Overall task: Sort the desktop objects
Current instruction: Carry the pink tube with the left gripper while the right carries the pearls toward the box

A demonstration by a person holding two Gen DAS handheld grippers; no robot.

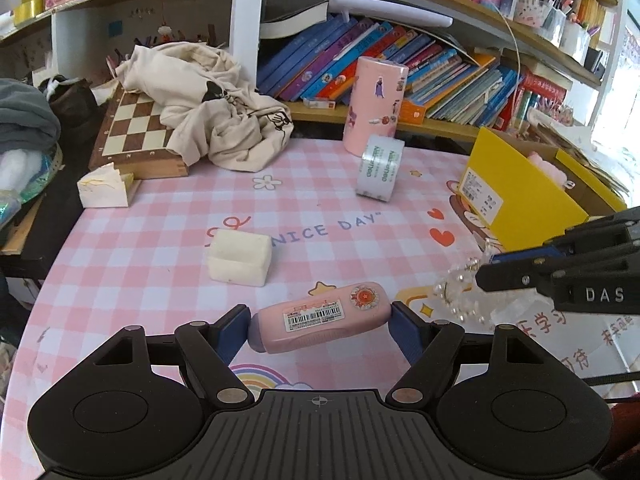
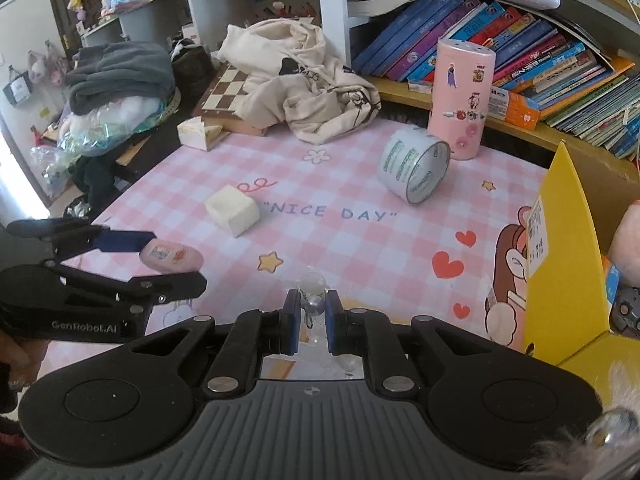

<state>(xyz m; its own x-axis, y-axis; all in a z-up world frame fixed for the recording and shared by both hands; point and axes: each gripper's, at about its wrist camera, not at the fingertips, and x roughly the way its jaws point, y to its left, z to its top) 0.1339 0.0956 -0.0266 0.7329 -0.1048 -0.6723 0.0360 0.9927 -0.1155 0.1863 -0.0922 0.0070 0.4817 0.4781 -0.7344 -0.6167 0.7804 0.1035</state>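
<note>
My left gripper (image 1: 320, 326) is shut on a pink oblong case (image 1: 320, 318) with a barcode label, held lengthwise between the blue pads above the pink checked mat; it also shows in the right wrist view (image 2: 170, 256). My right gripper (image 2: 313, 312) is shut on a clear beaded ornament (image 2: 313, 292), which shows at the right of the left wrist view (image 1: 460, 292). A white foam block (image 1: 239, 256), a tape roll (image 1: 378, 168) and a pink sticker-covered cylinder (image 1: 376, 106) stand on the mat. A yellow box (image 1: 516, 196) stands open at the right.
A chessboard (image 1: 132, 136) under a crumpled cream cloth (image 1: 216, 104) lies at the back left, with a tissue pack (image 1: 104, 190) beside it. A bookshelf (image 1: 420, 64) runs along the back. A pink plush (image 2: 628, 240) lies inside the yellow box (image 2: 560, 264).
</note>
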